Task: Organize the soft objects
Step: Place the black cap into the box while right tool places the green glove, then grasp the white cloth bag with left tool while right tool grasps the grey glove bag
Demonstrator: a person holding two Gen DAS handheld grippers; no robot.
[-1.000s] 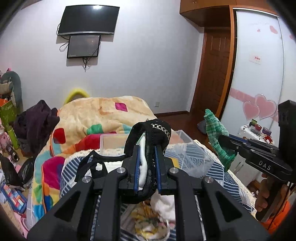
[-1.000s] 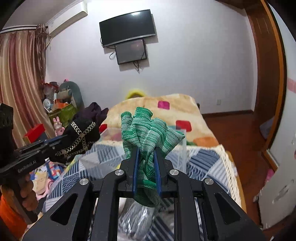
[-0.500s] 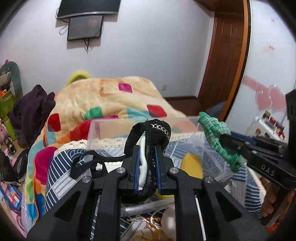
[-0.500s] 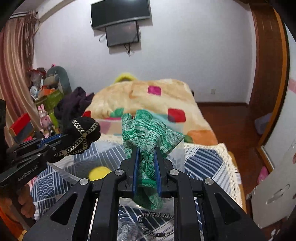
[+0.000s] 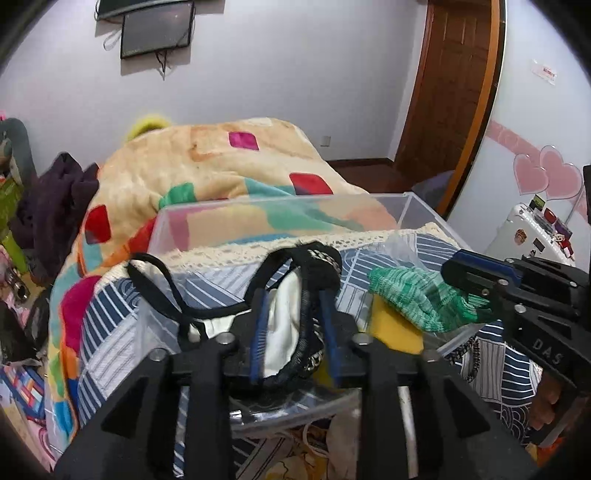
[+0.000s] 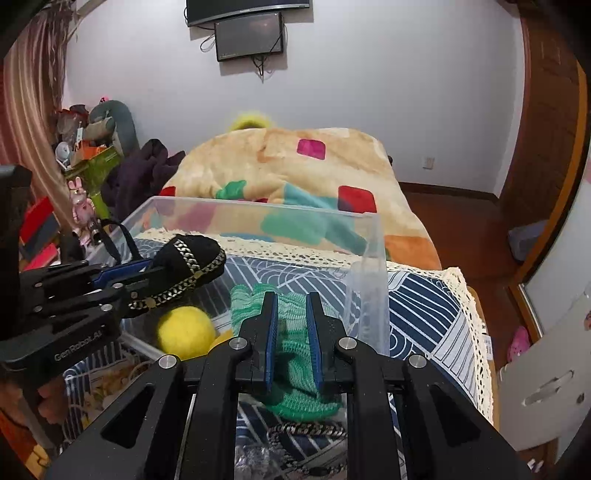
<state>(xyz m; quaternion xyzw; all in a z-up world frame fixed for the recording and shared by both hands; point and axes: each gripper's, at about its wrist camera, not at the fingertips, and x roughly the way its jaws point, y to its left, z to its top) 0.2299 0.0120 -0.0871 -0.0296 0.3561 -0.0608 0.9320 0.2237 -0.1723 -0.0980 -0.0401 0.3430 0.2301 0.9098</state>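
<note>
- The green knitted glove (image 6: 295, 350) lies inside the clear plastic box (image 6: 369, 258), near its right wall, with its cuff end reaching the box's near edge.
- The right tool (image 6: 291, 332) hangs over the glove with its two blue-padded fingers (image 6: 272, 332) apart; the glove fills the space between them, and whether the pads touch it cannot be told.
- In the left wrist view the same glove (image 5: 413, 295) lies just in front of the right tool's (image 5: 476, 284) blue tip, resting partly on a yellow thing (image 5: 395, 328) in the box.
- The left tool (image 5: 293, 328) is clamped on a black pouch (image 5: 310, 295) with a metal chain trim and a white lining; a thin black strap (image 5: 162, 284) loops out to the left.
- From the right wrist the pouch (image 6: 184, 266) is held above the left part of the box, clear of its floor, above a yellow ball (image 6: 184, 332).
- The box (image 5: 280, 206) sits on a bedspread (image 6: 424, 306) with blue and white patterns and a lace border.
- Behind it a tan blanket (image 5: 221, 166) with coloured squares covers the bed.
- A chain (image 6: 306, 430) lies on the bedspread in front of the box.
- Two dark screens (image 6: 247, 33) hang on the white wall.
</note>
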